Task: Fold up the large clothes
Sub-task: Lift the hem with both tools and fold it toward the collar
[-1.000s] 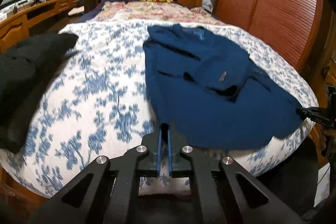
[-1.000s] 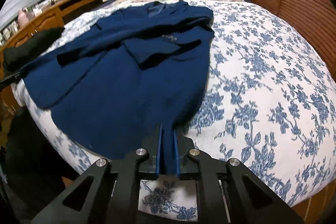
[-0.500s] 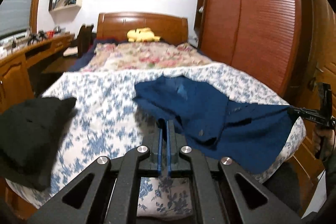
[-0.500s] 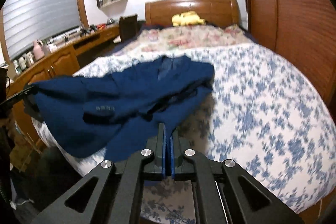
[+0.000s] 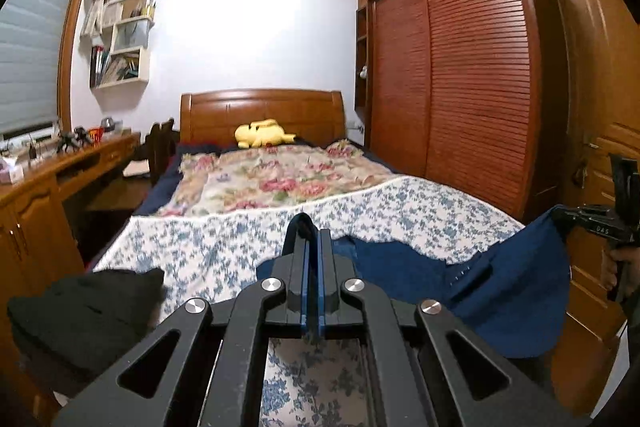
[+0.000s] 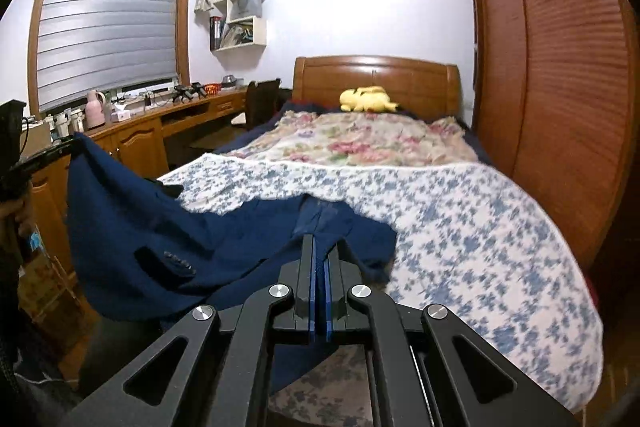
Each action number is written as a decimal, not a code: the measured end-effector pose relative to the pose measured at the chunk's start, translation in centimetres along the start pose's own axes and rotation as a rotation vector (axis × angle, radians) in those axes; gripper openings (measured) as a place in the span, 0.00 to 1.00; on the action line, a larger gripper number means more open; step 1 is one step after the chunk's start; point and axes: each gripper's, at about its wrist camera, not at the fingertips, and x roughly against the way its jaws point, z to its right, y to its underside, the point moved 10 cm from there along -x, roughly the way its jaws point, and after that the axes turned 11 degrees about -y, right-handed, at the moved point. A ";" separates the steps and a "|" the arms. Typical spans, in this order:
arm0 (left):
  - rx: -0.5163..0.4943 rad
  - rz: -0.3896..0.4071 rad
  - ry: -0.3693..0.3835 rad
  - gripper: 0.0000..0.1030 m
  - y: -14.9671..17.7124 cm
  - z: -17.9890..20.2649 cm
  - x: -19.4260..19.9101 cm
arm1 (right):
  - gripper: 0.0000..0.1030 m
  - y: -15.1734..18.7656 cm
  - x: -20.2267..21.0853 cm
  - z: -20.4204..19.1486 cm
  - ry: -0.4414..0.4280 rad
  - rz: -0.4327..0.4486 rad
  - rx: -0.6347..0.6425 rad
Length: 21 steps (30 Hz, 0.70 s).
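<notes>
Left wrist view cuts off the navy jacket (image 5: 508, 291) behind the left tool (image 5: 313, 233), whose jaws are clamped on a dark fold of it. Right wrist view blurs the bed's (image 6: 460, 227) blue-flowered cover; the right tool (image 6: 320, 247) is pinched shut on the jacket's hem. A second ago the jacket lay flat on the bed; now both tools have lifted its near edge off the cover, the far part resting there.

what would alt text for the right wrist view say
The right gripper, jaws shut on a navy jacket, holds its hem lifted off a blue floral bedspread; the left gripper holds the other corner. A yellow plush lies by the headboard.
</notes>
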 end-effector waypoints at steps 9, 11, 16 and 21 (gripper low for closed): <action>0.008 0.094 0.010 0.03 -3.4 -0.1 3.6 | 0.02 -1.3 4.7 -1.7 0.014 0.079 0.063; 0.015 0.101 0.011 0.03 -4.0 -0.3 3.5 | 0.02 -1.7 5.6 -1.5 0.021 0.099 0.071; 0.020 0.058 -0.019 0.03 -3.4 -0.9 0.4 | 0.02 -0.2 2.4 -0.4 0.058 0.064 0.082; 0.033 -0.043 -0.051 0.03 0.0 -1.5 -6.0 | 0.02 2.6 -4.2 0.5 0.098 -0.053 0.085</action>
